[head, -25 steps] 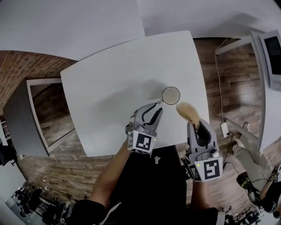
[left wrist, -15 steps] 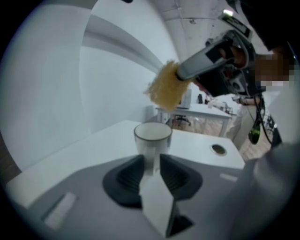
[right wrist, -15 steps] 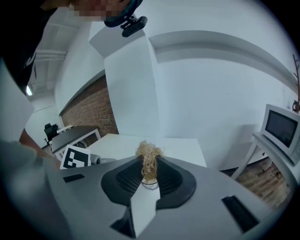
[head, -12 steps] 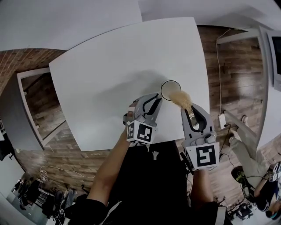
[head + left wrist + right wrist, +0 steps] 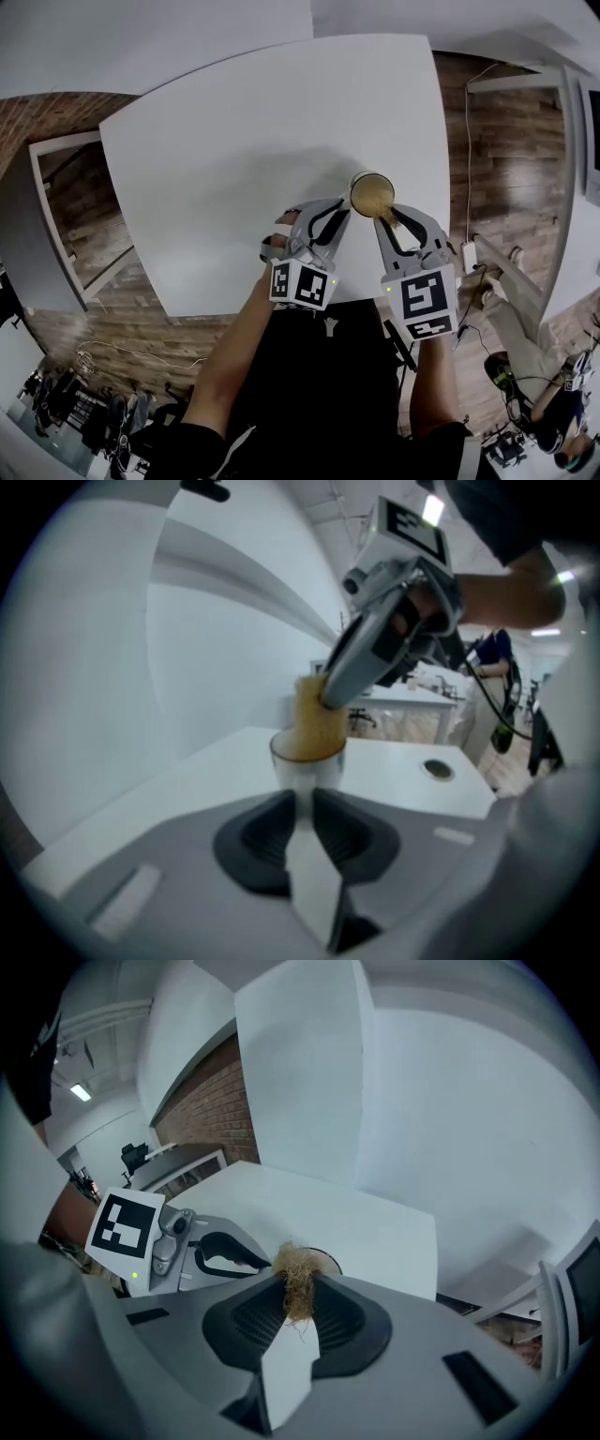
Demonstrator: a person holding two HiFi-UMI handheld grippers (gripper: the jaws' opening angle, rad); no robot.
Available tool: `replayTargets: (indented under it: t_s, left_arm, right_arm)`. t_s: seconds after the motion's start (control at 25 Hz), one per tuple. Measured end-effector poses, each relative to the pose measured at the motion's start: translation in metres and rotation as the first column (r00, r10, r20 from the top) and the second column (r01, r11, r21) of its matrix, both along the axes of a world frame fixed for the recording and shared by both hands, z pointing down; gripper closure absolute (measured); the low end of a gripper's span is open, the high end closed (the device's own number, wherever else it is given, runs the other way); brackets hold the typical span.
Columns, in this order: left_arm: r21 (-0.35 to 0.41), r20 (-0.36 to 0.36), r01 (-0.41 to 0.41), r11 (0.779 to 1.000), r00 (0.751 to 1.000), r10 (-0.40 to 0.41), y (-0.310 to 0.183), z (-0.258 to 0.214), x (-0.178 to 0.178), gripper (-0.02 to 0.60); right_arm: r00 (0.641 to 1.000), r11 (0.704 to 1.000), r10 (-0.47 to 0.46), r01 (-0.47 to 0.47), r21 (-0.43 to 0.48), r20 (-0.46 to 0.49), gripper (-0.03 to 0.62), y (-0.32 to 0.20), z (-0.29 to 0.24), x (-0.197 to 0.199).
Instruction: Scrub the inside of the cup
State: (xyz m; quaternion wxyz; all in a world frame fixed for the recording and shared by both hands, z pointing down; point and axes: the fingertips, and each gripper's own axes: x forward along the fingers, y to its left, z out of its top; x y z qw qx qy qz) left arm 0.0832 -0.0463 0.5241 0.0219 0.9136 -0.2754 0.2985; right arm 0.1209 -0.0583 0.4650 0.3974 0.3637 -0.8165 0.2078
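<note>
Pushing the scrubber into the cup

The scrubber (image 5: 374,195), pinched in the right tool (image 5: 398,218), is being pressed into the cup (image 5: 355,186) at the desk's (image 5: 244,141) front edge, no longer beside it, so scrubbing is being started. The left tool (image 5: 339,212), jaws just narrowed, is being held on the cup's side, though the contact is poorly seen.

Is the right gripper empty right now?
No, the right gripper pinches the tan scrubber between its jaws, with the far end in the cup.
</note>
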Motion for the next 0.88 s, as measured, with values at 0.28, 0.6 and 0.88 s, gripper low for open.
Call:
replayTargets:
  t_s: [0.28, 0.6, 0.88]
  left_arm:
    - [0.008, 0.008, 0.008, 1.0, 1.0, -0.008, 0.002, -0.001, 0.004, 0.52]
    - [0.037, 0.042, -0.001, 0.999, 0.999, -0.001, 0.001, 0.0, 0.007, 0.52]
    - [0.041, 0.046, 0.007, 0.999, 0.999, -0.009, 0.001, -0.002, 0.007, 0.52]
  right_arm:
    - [0.981, 0.977, -0.16, 0.142, -0.162, -0.107, 0.539, -0.001, 0.031, -0.016]
    - [0.964, 0.925, -0.228, 0.17, -0.339, -0.137, 0.539, -0.004, 0.056, -0.015]
    - [0.94, 0.908, -0.268, 0.174, -0.382, -0.209, 0.54, -0.009, 0.064, -0.017]
